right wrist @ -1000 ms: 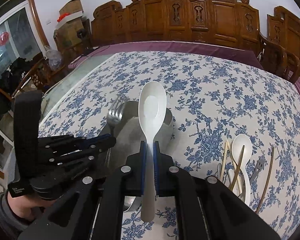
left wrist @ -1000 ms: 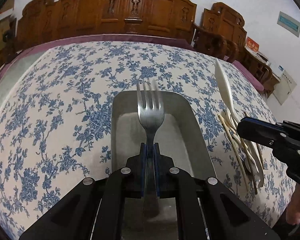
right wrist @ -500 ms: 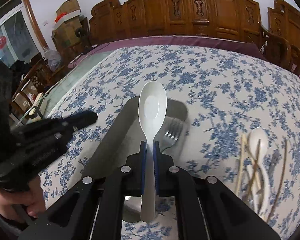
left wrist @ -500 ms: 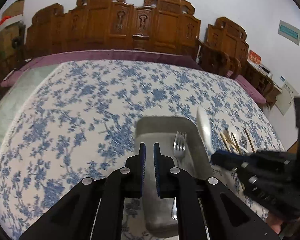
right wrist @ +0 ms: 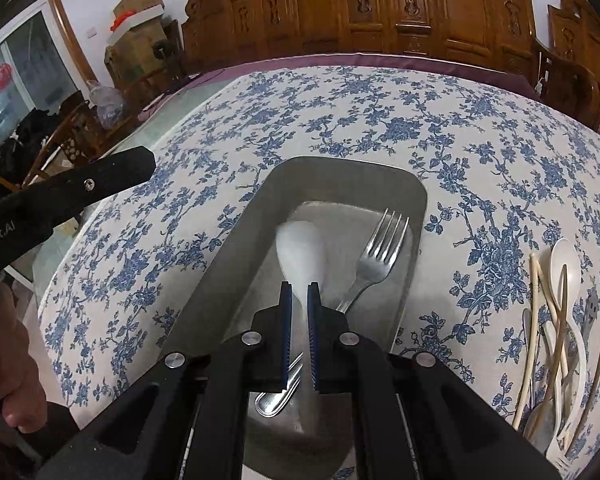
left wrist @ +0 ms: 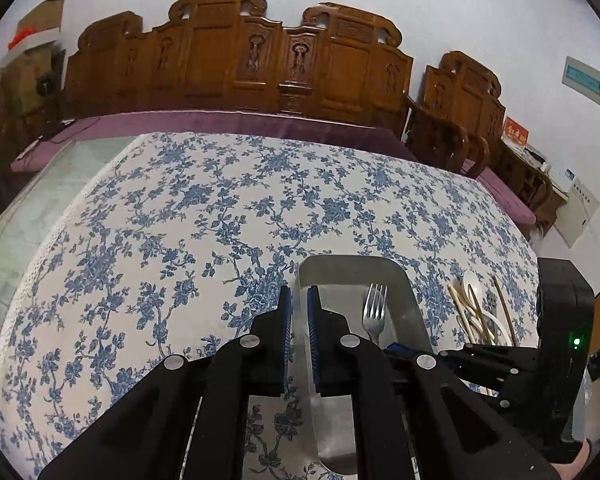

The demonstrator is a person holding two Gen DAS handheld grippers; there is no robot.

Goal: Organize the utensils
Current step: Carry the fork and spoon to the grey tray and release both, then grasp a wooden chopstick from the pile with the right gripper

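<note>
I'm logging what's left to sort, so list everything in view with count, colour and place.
tray: one, grey metal, on the tablecloth.
fork: one, silver, lying in the tray.
spoon: one, white, blurred, in the tray, between the right gripper's jaws.
loose utensils: a pile of pale chopsticks, white spoons and metal pieces, exact count unclear, on the cloth right of the tray.
tablecloth: one, white with blue flowers.
chairs: several, carved brown wood, behind the table.
left gripper: black, blue pads, nearly shut, empty.
right gripper: black, blue pads, jaws opening.
</note>
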